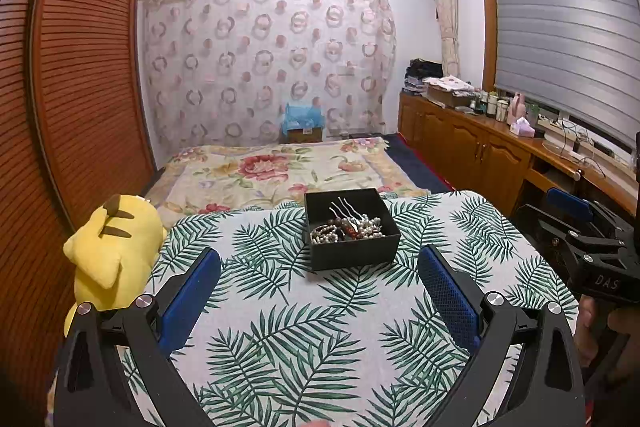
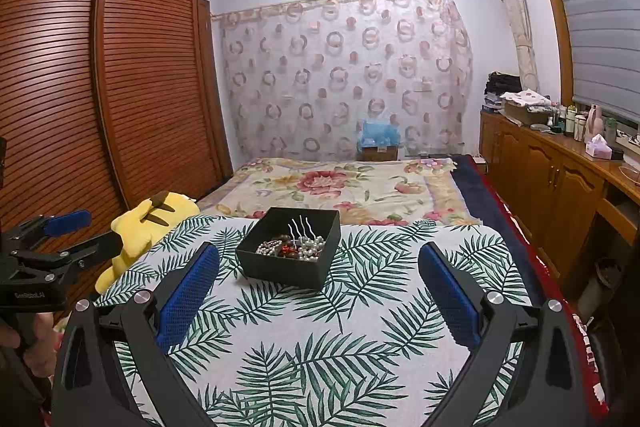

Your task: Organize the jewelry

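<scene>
A slatted wardrobe [image 2: 120,75] stands left of the bed [image 2: 344,187]. A patterned curtain [image 2: 344,75] covers the far wall, cabinets [image 2: 552,183] run below the blinds [image 1: 560,27].

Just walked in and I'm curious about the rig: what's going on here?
A person holds two handheld grippers over a table with a leaf-print cloth. The left gripper and right gripper are both open and empty. Ahead sits a black box with pearl beads and hairpins tangled inside. Nothing is grasped yet.

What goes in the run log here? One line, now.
left gripper: open, empty | right gripper: open, empty | black box: on leaf-print cloth, holds pearl beads, hairpins | contact: none
</scene>
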Demonstrator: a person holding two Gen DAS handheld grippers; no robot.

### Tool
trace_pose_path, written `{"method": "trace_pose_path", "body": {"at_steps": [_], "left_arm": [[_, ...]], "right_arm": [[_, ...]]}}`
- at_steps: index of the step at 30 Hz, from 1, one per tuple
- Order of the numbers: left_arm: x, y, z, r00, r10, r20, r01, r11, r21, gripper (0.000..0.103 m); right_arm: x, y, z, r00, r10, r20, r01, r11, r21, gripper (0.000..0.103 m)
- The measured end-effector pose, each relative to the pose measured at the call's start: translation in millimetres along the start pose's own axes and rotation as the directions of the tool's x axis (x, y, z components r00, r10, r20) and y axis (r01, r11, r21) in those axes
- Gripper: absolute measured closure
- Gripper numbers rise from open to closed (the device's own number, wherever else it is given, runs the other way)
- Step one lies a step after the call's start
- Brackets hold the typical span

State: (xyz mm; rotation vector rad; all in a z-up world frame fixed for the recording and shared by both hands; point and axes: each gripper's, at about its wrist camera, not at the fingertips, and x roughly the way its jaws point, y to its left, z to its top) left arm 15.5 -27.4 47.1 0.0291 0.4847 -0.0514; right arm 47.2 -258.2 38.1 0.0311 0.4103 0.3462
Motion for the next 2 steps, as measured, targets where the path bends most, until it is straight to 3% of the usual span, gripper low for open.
{"method": "trace_pose_path", "body": {"at_steps": [2], "left_arm": [[0.5,0.3,0.2,1.000,0.000,0.000,0.000,1.000,-0.001,0.008]], "right_arm": [[-0.1,-0.2,0.1,1.000,0.000,0.000,0.000,1.000,0.000,0.003]]}}
